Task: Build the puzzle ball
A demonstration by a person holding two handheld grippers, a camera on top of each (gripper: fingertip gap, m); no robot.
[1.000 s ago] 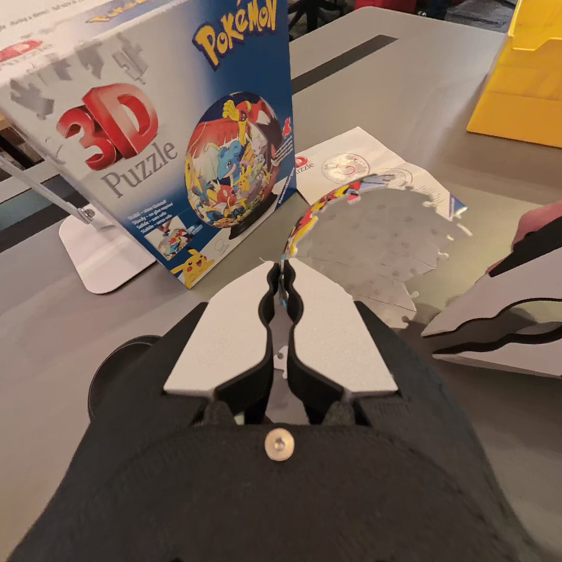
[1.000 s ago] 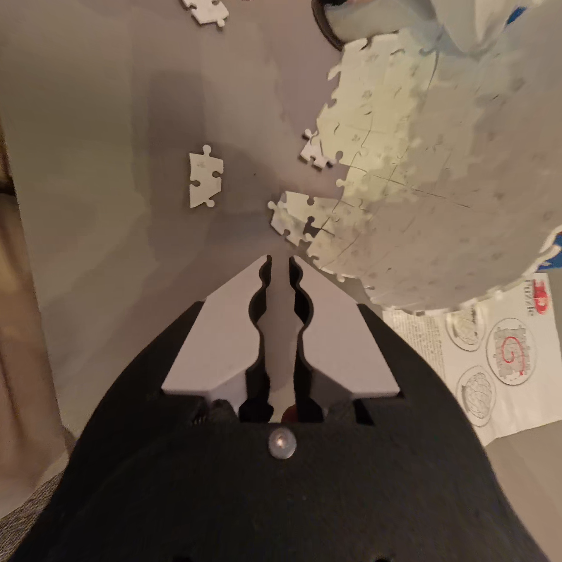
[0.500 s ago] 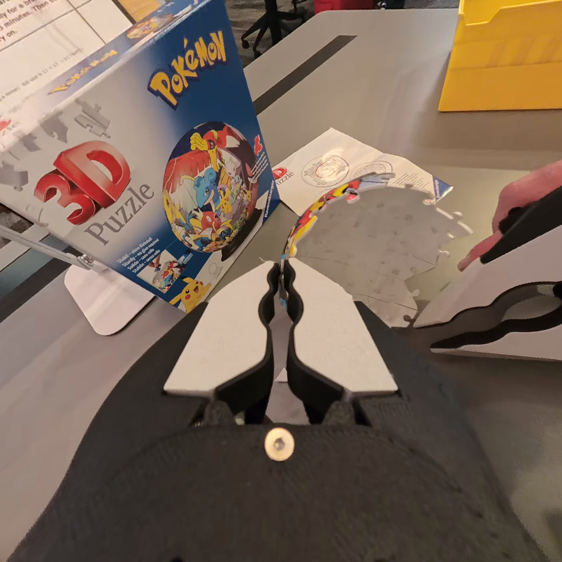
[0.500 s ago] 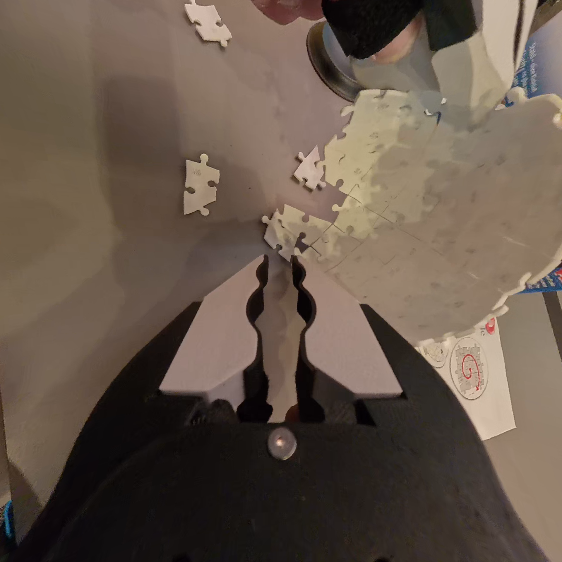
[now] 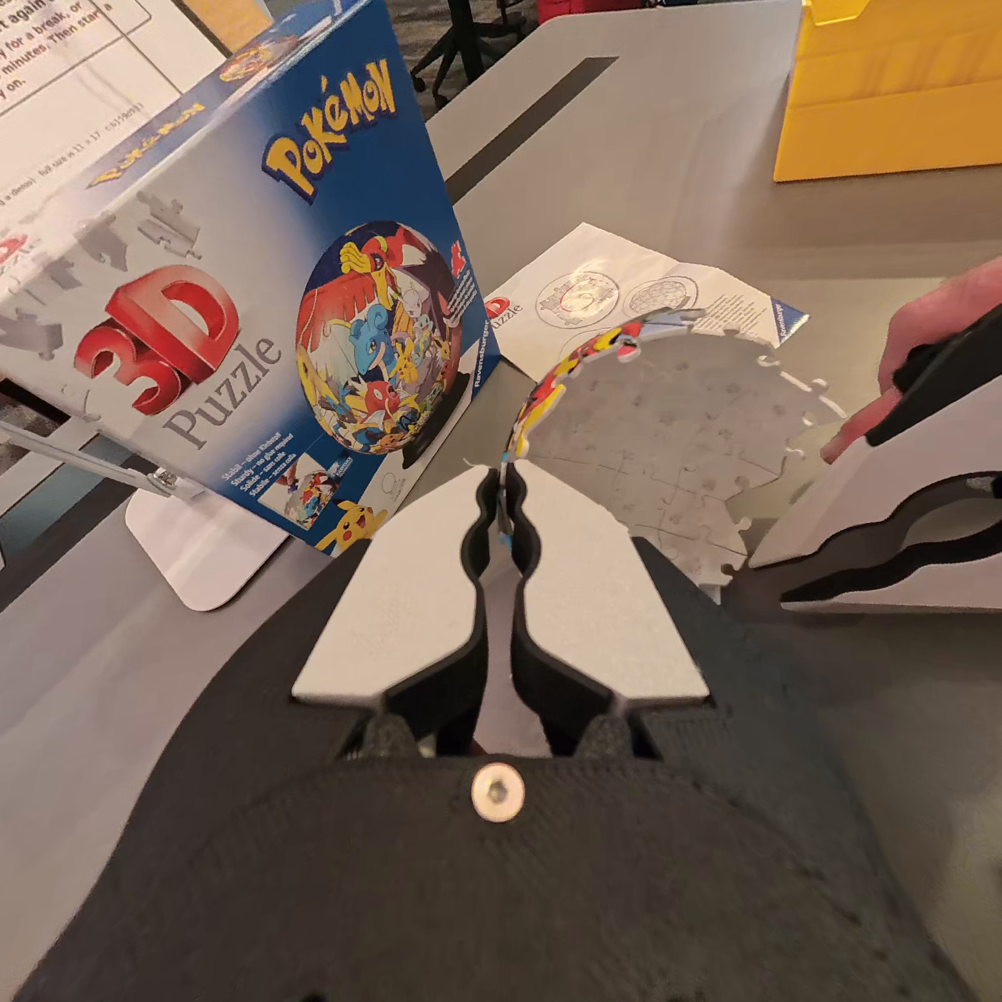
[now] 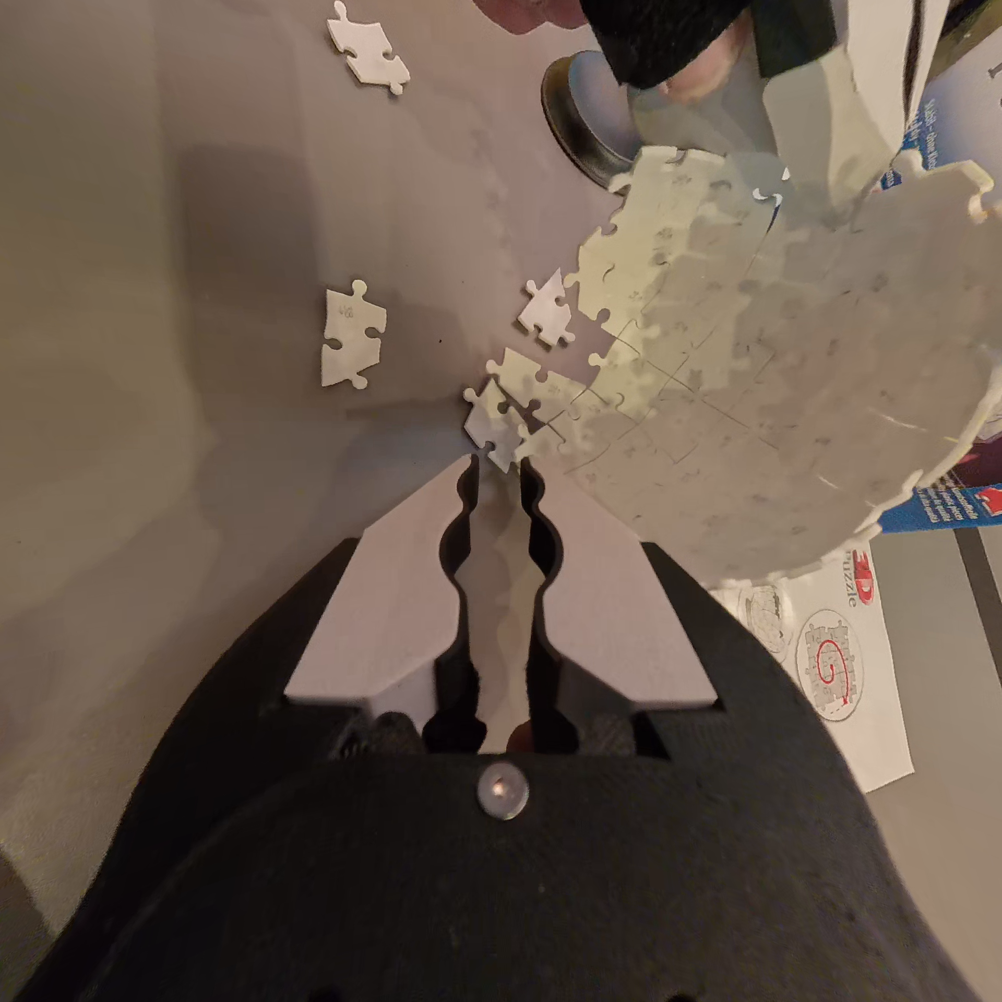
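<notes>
My left gripper (image 5: 501, 477) is shut on the rim of the partly built puzzle ball (image 5: 667, 439), a curved shell with a coloured outside and a white inside, held up above the table. In the right wrist view the shell (image 6: 759, 379) fills the upper right. My right gripper (image 6: 496, 466) has a narrow gap between its fingers, with its tips at a loose white piece (image 6: 490, 428) that lies against the shell's lower edge. The right gripper (image 5: 767, 583) also shows in the left wrist view, at the shell's lower right edge.
More loose pieces (image 6: 352, 336) (image 6: 547, 314) (image 6: 368, 51) lie on the grey table. A black round stand (image 6: 585, 124) sits behind the shell. The puzzle box (image 5: 271, 298) stands at the left, an instruction sheet (image 5: 623, 282) behind the shell, and a yellow bin (image 5: 894, 92) at the far right. Tip to tip, the grippers are about 12 cm apart.
My right gripper has closed in on the shell's lower edge and the loose piece there, with its gap unchanged. My left gripper keeps its hold and has turned the shell a little.
</notes>
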